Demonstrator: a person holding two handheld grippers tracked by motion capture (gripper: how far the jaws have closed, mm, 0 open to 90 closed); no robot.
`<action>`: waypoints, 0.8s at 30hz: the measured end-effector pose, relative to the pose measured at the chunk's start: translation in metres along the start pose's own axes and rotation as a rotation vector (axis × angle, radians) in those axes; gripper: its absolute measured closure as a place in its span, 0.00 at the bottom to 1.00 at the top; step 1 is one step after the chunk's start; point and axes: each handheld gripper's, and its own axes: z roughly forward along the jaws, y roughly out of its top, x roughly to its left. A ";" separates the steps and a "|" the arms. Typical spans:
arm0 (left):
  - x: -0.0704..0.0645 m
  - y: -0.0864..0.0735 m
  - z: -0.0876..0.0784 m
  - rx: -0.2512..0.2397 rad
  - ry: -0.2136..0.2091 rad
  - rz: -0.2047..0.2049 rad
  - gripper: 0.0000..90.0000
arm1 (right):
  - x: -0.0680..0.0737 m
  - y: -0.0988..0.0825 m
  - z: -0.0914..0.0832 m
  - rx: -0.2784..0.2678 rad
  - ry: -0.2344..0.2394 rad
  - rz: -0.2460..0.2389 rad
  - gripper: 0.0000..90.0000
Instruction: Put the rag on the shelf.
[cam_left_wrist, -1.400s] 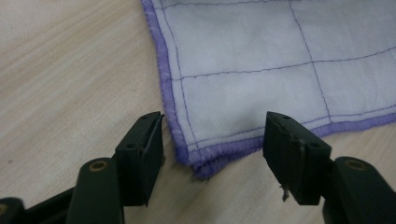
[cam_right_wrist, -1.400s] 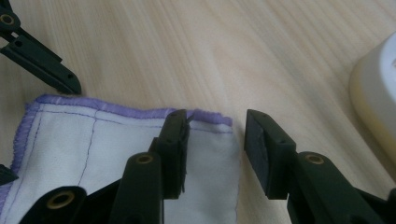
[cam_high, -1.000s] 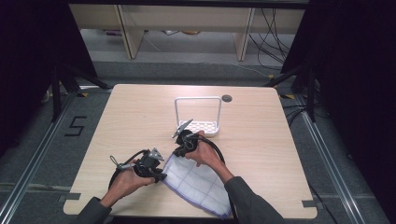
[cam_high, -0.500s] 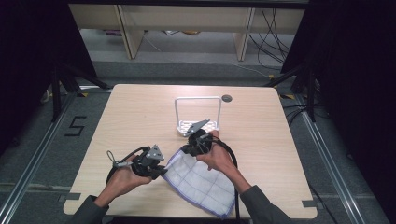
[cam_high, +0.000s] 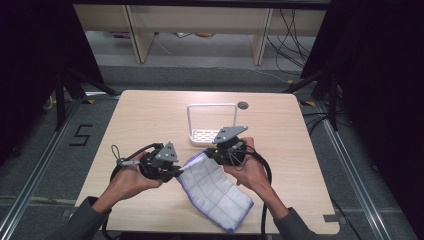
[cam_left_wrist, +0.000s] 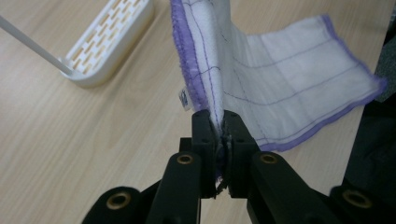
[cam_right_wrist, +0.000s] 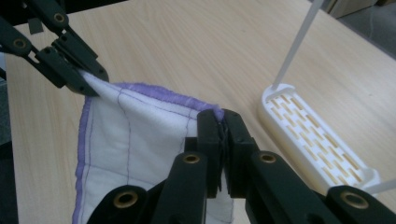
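Both grippers pinching cloth (cam_high: 212, 187) top corners — left gripper (cam_left_wrist: 219, 135), right gripper (cam_right_wrist: 223, 135). Held edge level, parallel to rack (cam_high: 212, 122) bar — rack just beyond, across worktop (cam_high: 150, 115), right nearer.

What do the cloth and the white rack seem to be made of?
Cloth: soft woven fabric, probably cotton; matte white, purple stitched hem and grid lines, drapes in folds. Rack: likely moulded plastic; smooth, faintly glossy white base with slots. Its thin white frame could be coated wire.

cloth (cam_left_wrist: 261, 79) corner hidden between the left gripper's (cam_left_wrist: 222, 123) jaws, its upper part cut off above them, white rack's (cam_right_wrist: 317, 140) handle cropped above-right of the right gripper's (cam_right_wrist: 222, 123) jaws
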 end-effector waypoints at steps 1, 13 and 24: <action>0.001 0.003 -0.003 -0.007 0.001 0.003 0.94 | 0.000 0.001 -0.004 -0.001 -0.005 -0.003 0.98; 0.014 0.043 -0.030 -0.066 0.021 0.028 0.95 | -0.002 0.016 -0.042 -0.079 -0.105 0.003 0.98; 0.032 0.078 -0.054 -0.117 0.065 0.067 0.95 | -0.017 0.039 -0.065 -0.149 -0.165 0.016 0.98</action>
